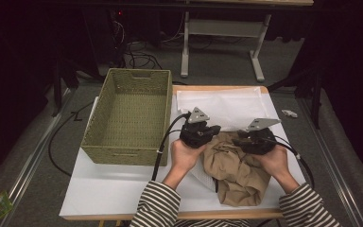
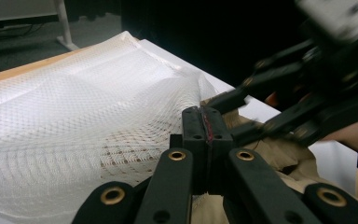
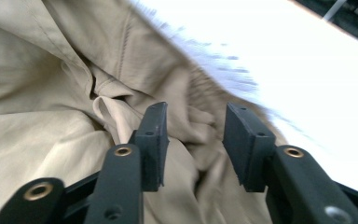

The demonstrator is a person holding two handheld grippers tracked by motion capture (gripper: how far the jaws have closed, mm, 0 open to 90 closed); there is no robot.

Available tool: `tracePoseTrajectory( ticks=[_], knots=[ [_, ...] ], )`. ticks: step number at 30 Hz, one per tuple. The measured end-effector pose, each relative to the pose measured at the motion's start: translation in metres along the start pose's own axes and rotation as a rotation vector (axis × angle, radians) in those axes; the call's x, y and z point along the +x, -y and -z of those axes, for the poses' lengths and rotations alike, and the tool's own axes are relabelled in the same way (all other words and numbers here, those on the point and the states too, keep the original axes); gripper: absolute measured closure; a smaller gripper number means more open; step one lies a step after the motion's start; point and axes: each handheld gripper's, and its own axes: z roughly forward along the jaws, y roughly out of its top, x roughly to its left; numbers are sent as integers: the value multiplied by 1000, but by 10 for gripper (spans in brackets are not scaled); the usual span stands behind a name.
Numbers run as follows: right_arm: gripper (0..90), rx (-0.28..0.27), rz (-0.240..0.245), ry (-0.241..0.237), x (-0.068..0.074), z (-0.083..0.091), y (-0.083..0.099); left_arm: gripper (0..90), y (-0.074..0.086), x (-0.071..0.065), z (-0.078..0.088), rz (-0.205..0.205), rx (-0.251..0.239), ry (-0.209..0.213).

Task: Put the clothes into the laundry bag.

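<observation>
A white mesh bag [image 1: 222, 106] lies flat across the far half of the table, and a crumpled tan garment [image 1: 238, 177] sits at its near edge. My left gripper [image 1: 214, 131] is shut on the mesh bag's edge and lifts the netting [image 2: 74, 116] into a ridge; in the left gripper view its jaws [image 2: 205, 116] are pressed together. My right gripper [image 1: 237, 141] hovers low over the garment. Its jaws [image 3: 196, 140] stand apart with a fold of tan cloth [image 3: 37, 93] beneath and between them, the pads not pressing on it. The two grippers face each other closely.
A green woven basket [image 1: 118, 155] stands at the table's left, right beside my left hand. Bare white tabletop [image 1: 108, 184] lies in front of the basket. A table leg frame [image 1: 257, 61] and cables are on the floor beyond.
</observation>
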Motion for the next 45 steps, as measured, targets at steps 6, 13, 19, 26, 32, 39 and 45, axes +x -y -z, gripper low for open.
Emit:
tracePoseTrajectory(
  ticks=[6, 13, 19, 26, 32, 39, 45],
  knots=[
    [491, -49, -130, 73, -28, 26, 18, 900, 4, 3, -2, 10, 4, -9],
    [489, 3, -200, 37, -40, 15, 30, 900, 3, 3, -2, 16, -5, -6],
    [737, 55, -170, -33, -31, -9, 28, 900, -2, -6, -4, -28, 0, -20],
    [804, 8, -72, -68, -9, -4, 24, 900, -7, -4, -8, 0, -10, 2],
    [804, 31, -35, -72, 4, -18, 21, 900, -17, -14, -11, -22, -26, 36],
    [805, 69, -62, -2, -8, -42, 20, 900, -24, -23, 0, -39, -75, 76],
    [805, 87, -97, 131, -27, -52, 18, 900, -19, -21, 9, -40, -57, 54]
  ],
)
